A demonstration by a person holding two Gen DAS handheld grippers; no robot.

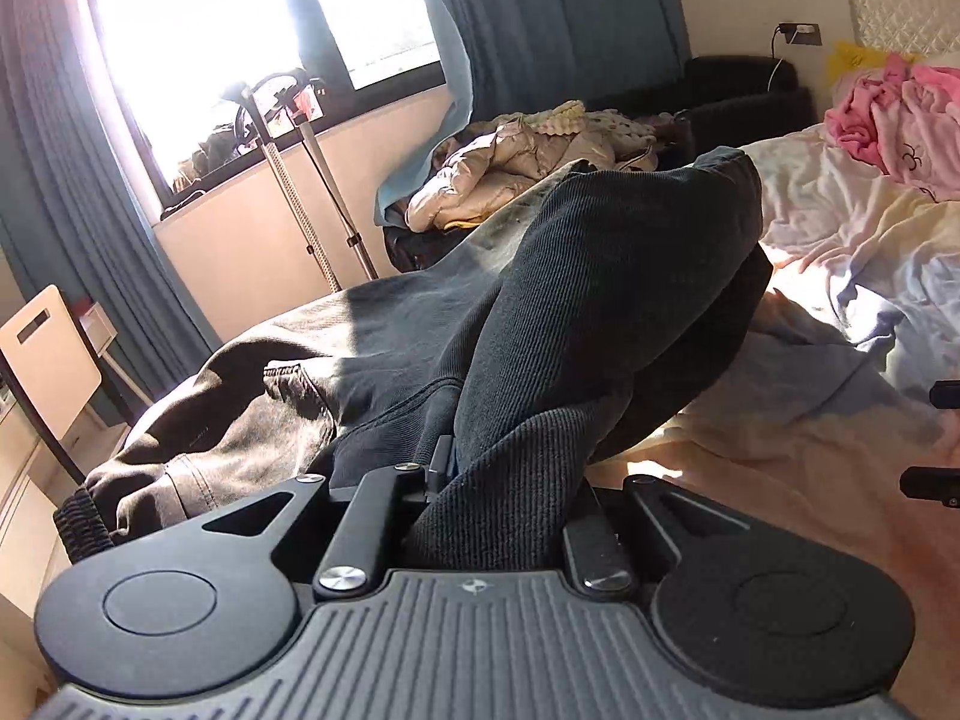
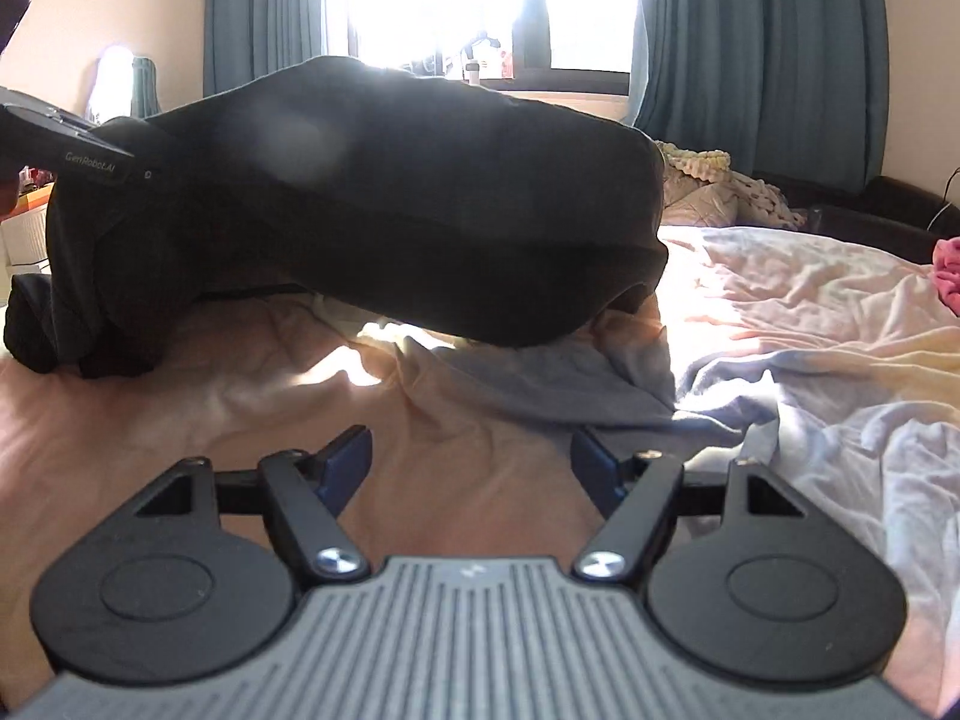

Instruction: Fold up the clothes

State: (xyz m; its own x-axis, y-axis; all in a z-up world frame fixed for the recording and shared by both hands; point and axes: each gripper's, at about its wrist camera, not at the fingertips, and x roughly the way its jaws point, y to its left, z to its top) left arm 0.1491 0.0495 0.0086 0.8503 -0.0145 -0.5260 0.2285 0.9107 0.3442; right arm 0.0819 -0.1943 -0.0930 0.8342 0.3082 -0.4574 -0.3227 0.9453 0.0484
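Note:
A dark ribbed garment [image 1: 600,276] lies in a raised hump on the bed, its cuff [image 1: 78,522] hanging at the left edge. My left gripper [image 1: 474,468] is shut on a fold of it, and the cloth bunches between the fingers and hides the tips. In the right wrist view the same garment [image 2: 390,198] arches above the sheet, lifted at its left end by the left gripper [image 2: 60,144]. My right gripper [image 2: 471,468] hovers open over bare sheet in front of the garment, nothing between its blue pads [image 2: 348,462]. Its fingertips [image 1: 936,438] show at the right edge of the left wrist view.
The bed carries a rumpled pastel sheet [image 2: 810,330]. Pink clothes [image 1: 888,120] are heaped at its far right. A pile with a beige puffy jacket [image 1: 516,174] sits on dark furniture beyond the bed. A metal stand [image 1: 300,180] and a white chair [image 1: 48,354] stand by the window.

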